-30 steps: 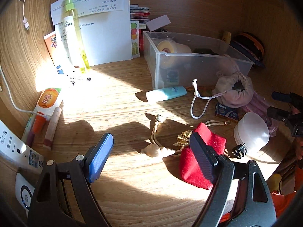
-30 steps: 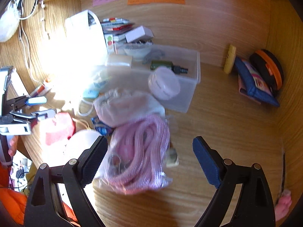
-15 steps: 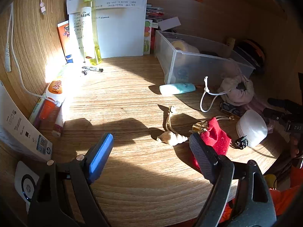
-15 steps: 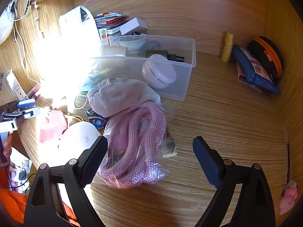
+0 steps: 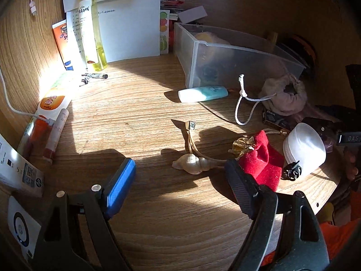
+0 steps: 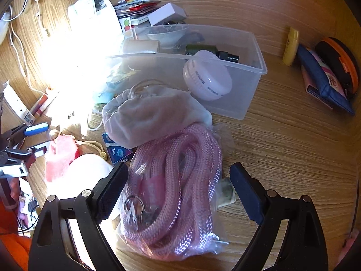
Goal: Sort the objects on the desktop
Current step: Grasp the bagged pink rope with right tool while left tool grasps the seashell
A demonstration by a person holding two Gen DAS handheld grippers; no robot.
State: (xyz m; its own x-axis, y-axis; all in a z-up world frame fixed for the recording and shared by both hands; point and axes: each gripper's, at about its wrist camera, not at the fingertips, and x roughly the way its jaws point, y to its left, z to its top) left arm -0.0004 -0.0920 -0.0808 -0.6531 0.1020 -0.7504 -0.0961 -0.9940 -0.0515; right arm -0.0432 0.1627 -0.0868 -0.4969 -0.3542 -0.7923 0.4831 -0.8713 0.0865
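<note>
The right tool (image 6: 178, 192) has dropped closer over the bagged pink rope (image 6: 178, 180).

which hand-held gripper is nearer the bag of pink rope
Right. The right hand-held gripper straddles the clear bag of pink braided rope, open; the left hand-held gripper sits beyond the red velvet pouch, closing on nothing.

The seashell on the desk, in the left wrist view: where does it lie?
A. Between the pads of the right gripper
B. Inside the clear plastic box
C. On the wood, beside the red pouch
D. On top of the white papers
C: the seashell lies on the bare wood of the desk, just left of the red pouch.
</note>
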